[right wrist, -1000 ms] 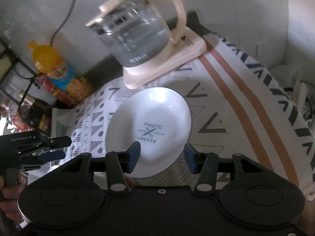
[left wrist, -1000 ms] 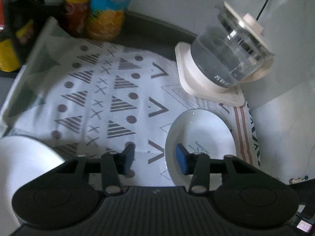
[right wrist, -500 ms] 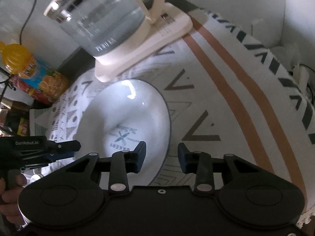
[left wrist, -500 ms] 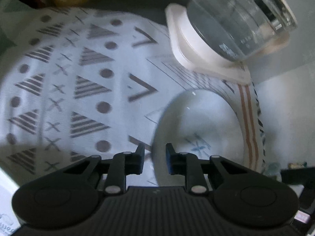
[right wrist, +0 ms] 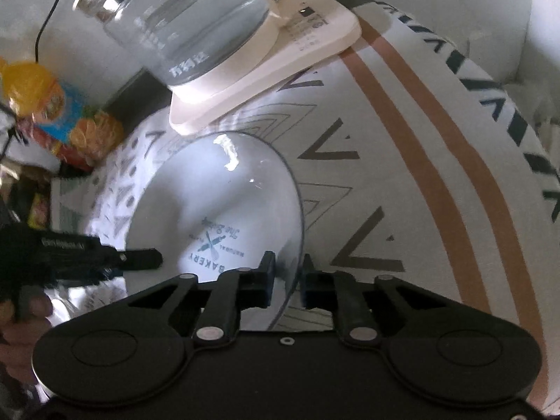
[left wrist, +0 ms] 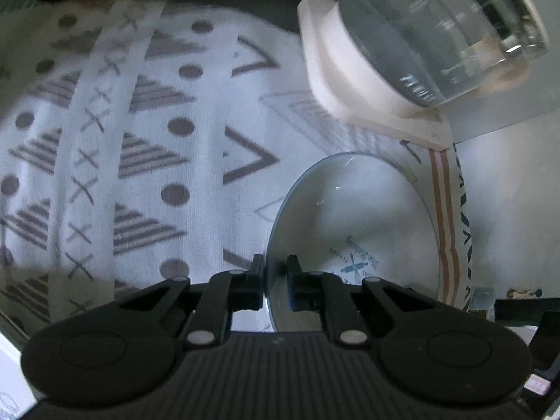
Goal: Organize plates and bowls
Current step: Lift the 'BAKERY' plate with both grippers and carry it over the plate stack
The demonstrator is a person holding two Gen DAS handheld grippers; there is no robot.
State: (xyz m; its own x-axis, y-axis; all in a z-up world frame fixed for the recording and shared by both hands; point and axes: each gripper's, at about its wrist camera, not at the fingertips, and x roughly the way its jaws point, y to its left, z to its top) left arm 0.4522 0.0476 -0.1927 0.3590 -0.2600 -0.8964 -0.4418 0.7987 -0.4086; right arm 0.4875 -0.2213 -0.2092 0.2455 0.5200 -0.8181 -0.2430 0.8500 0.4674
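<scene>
A white plate point(left wrist: 353, 217) with a blue bakery print lies on the patterned cloth in front of the kettle; it also shows in the right wrist view point(right wrist: 217, 206). My left gripper point(left wrist: 274, 281) is shut on the plate's left rim. My right gripper point(right wrist: 287, 280) is shut on the plate's right rim. The left gripper shows in the right wrist view point(right wrist: 140, 259) at the plate's far edge.
A glass kettle point(left wrist: 437, 35) on a white base point(right wrist: 266, 70) stands just behind the plate. Bottles and snack packs point(right wrist: 52, 112) stand at the back left. The patterned cloth point(left wrist: 140, 140) covers the table. Another white dish edge point(left wrist: 10, 378) sits at the lower left.
Both grippers moved in on the plate and closed their jaws on its opposite rims. Both cameras are now lower and closer to the plate.
</scene>
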